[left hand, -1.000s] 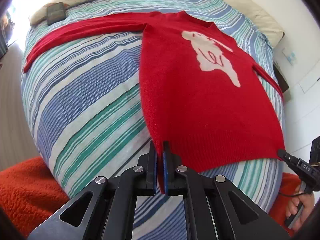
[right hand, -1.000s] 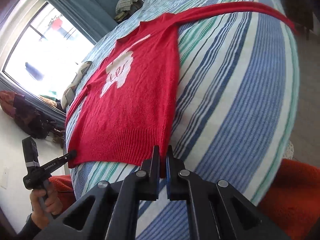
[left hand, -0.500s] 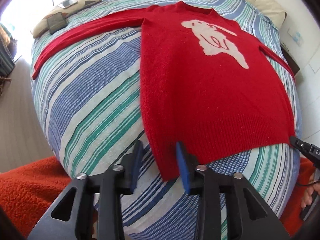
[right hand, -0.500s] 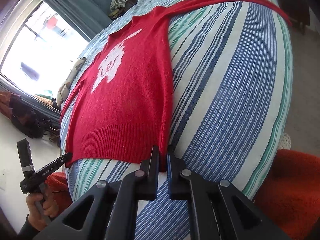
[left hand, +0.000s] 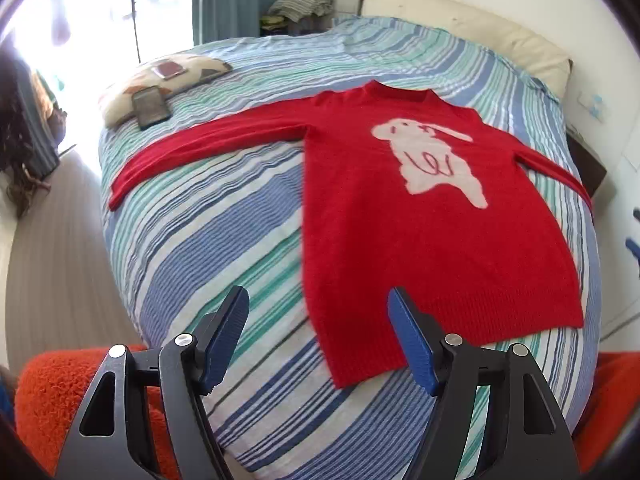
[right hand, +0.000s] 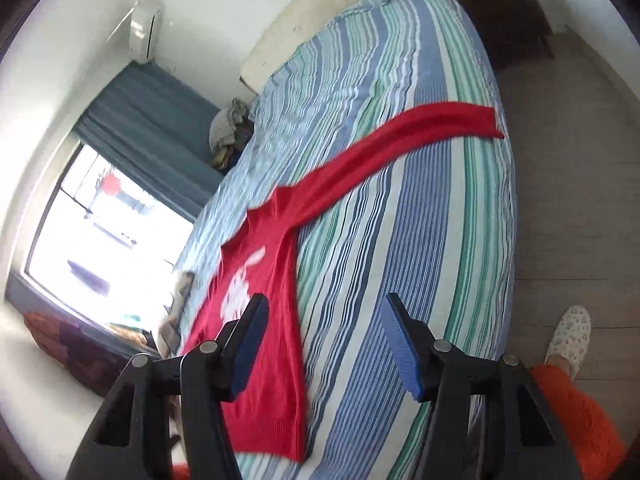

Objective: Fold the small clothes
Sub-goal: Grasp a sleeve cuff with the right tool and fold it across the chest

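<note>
A small red sweater [left hand: 408, 236] with a white animal on its chest lies flat, face up, on the striped bed [left hand: 224, 240], both sleeves stretched out sideways. My left gripper [left hand: 318, 320] hovers over the hem's near left corner with its jaws opening and nothing pressed between the pads. In the right wrist view the same red sweater [right hand: 272, 288] runs away to the left, its long sleeve [right hand: 400, 136] reaching the bed's right edge. There my right gripper [right hand: 324, 328] is lifted off the hem, its jaws opening over bare sheet.
A patterned pillow [left hand: 132, 92] with two phones [left hand: 150, 106] on it lies at the bed's far left. A cream headboard [left hand: 472, 28] is behind. The bed [right hand: 420, 240] drops to wooden floor [right hand: 580, 200] on the right, where a slippered foot [right hand: 568, 336] stands.
Both grippers were shut on the hem's corners and have let go and opened. The right one has swung up and right, away from the hem; the left has risen slightly.
</note>
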The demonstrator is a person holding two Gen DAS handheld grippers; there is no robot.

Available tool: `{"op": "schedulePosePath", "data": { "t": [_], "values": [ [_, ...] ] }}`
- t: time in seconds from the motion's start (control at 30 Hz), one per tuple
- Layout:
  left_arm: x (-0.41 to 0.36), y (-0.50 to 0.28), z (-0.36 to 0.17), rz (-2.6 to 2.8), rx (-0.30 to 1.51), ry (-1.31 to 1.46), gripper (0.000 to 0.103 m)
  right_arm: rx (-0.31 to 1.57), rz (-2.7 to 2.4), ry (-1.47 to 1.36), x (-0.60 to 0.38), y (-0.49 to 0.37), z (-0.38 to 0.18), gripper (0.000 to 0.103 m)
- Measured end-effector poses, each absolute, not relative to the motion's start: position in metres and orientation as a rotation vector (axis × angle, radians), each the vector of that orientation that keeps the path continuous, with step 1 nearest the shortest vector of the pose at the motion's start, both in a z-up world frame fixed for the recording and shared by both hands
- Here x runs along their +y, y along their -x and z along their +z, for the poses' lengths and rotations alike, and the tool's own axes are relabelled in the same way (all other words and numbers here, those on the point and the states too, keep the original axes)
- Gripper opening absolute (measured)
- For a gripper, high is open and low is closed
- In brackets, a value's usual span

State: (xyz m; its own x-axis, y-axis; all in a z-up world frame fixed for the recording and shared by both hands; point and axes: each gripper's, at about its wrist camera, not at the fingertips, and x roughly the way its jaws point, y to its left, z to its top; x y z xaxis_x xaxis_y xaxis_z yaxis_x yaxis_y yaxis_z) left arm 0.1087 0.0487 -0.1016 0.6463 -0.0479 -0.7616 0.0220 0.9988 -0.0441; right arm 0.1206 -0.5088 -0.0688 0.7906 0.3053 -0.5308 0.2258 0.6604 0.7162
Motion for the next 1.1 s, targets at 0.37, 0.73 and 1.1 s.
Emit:
{"op": "schedulePosePath", "data": {
  "t": [0.37,0.73,1.1],
  "values": [
    [-0.026,-0.112,-0.133,-0.146,0.884,-0.240,0.077,0.609,-0.078,-1.418,-0.622,-0.237,-0.169,0.059],
    [-0.017,-0.122,-0.144,-0.138,0.934,-0.202,0.081,0.430,-0.177,-1.459,-0.645,-0.271,-0.184,0.053],
    [-0.017,-0.115,-0.134,-0.185,0.914,-0.176,0.081,0.557,-0.033,-0.693,-0.557,-0.332,-0.013,0.007]
  ]
}}
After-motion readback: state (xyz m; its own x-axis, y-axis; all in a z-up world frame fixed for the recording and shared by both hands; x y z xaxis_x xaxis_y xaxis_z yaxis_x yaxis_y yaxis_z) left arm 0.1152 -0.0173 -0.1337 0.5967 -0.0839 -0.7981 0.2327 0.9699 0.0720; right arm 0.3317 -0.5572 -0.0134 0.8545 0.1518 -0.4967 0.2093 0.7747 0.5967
